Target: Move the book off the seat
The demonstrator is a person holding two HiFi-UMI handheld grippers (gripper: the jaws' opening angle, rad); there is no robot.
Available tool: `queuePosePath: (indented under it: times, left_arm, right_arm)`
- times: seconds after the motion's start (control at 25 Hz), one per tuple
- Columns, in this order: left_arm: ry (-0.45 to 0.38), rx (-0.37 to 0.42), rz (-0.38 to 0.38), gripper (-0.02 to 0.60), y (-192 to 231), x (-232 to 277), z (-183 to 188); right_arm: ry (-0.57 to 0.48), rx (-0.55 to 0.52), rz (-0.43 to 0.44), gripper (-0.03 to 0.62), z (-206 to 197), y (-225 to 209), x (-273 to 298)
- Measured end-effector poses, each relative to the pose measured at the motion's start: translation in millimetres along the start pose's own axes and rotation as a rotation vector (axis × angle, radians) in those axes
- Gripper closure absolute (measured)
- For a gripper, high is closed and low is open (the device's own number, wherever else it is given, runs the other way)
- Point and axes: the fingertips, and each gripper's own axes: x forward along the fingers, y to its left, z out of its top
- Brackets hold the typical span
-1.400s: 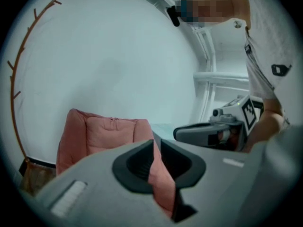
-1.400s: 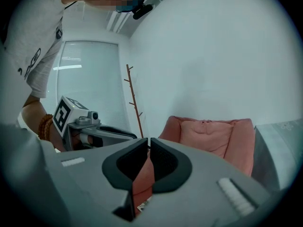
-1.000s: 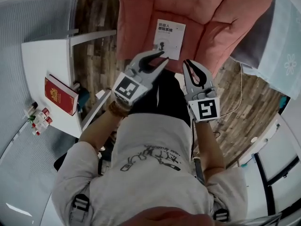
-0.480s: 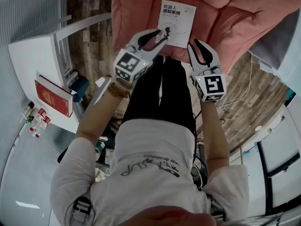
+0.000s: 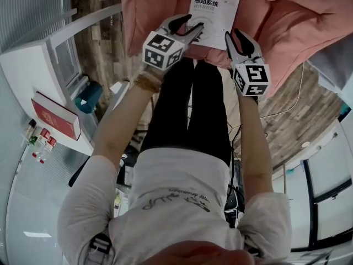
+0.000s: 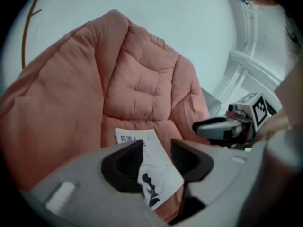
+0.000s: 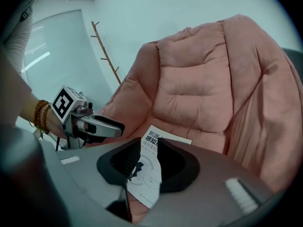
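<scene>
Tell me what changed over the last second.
Both grippers moved forward to the book. The left gripper and right gripper are now at its near edge with their jaws opening. The book shows in the gap of each pair, but neither grips it. Nothing was picked up or let go. The book lies unmoved on the seat, and the red book stays on the table.

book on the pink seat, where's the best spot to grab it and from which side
Probably the near short edge of the book, coming from the front of the seat. It lies flat, cover up, on the soft cushion, and that edge sits closest to the front rim.
</scene>
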Motion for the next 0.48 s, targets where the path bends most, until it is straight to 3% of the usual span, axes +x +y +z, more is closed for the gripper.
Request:
queuePosePath:
  times: [0.2, 0.48]
  left_arm:
    - [0.050, -0.087, 0.008, 0.374, 28.5, 28.2, -34.8]
    - [0.152, -0.092, 0.036, 0.335, 52.5, 53.1, -74.4]
  right_arm:
    - [0.044, 0.080, -0.027, 0.471, -38.4, -25.3, 34.8]
    - [0.128, 0.152, -0.051, 0.433, -84.8, -50.5, 74.9]
